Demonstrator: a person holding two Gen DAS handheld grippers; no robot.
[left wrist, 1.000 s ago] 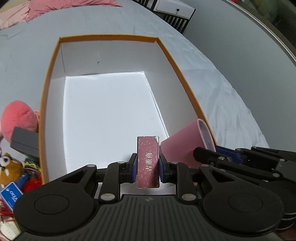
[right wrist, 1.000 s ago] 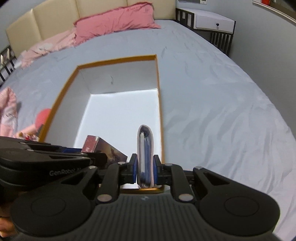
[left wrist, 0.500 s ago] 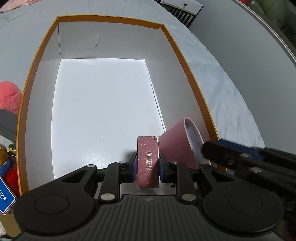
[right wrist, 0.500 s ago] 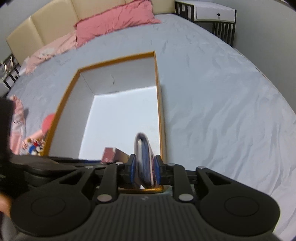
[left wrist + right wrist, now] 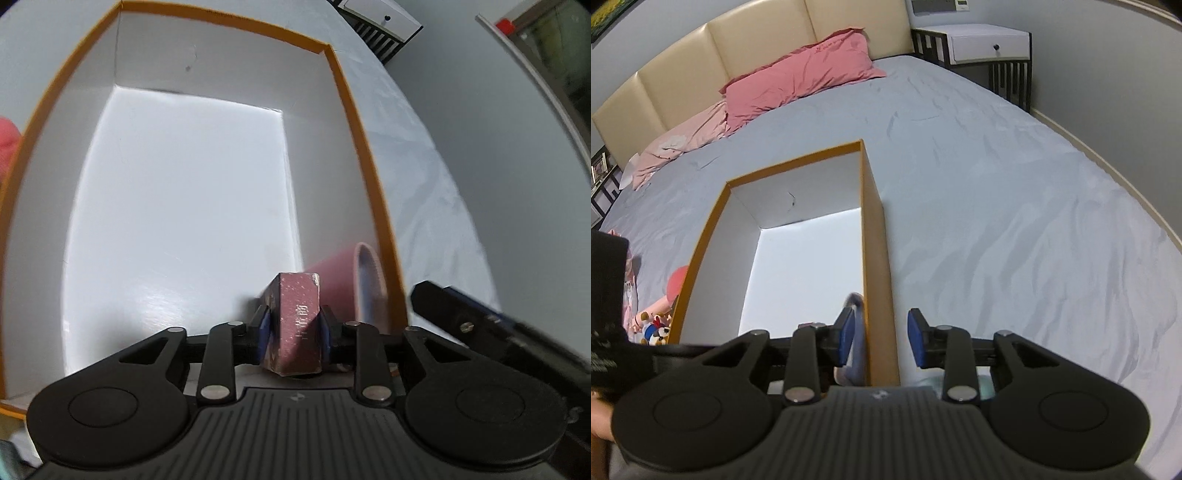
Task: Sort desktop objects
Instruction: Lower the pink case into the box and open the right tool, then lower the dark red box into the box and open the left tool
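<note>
A: Left wrist view first. Left gripper (image 5: 291,328) closed on a small maroon cardboard carton with pale printed characters (image 5: 295,325), pinched across its narrow sides, top end poking forward past the blue pads (image 5: 264,328). Held low over the near end of the big white box with orange rim (image 5: 354,122), just ahead and below. Probably carried that way so the carton can drop flat onto the white floor.

B: And beside it?

A: Just right of the gripper, a pink flat pouch with a bluish edge (image 5: 343,280), leaning against the box's right inner wall, already inside. Further right, a black arm of the other tool (image 5: 480,325) crossing the corner of the view. Box floor ahead otherwise bare.

B: Right wrist view?

A: Right gripper (image 5: 881,339) spread wide, holding nothing. Left pad (image 5: 846,339) just beside the pink pouch (image 5: 857,332), blurred there; touching or not, hard to say. Right pad out over the grey bedsheet (image 5: 1015,221), so the jaws straddle the orange wall. Looks like a release right at the wall, letting the pouch stand against it.

B: Anything else?

A: Far to the left, plush toys (image 5: 653,325) on the sheet outside the box, presumably waiting to be sorted. Next call, by judgement: loosen the left grip once the carton sits low enough not to tumble.
</note>
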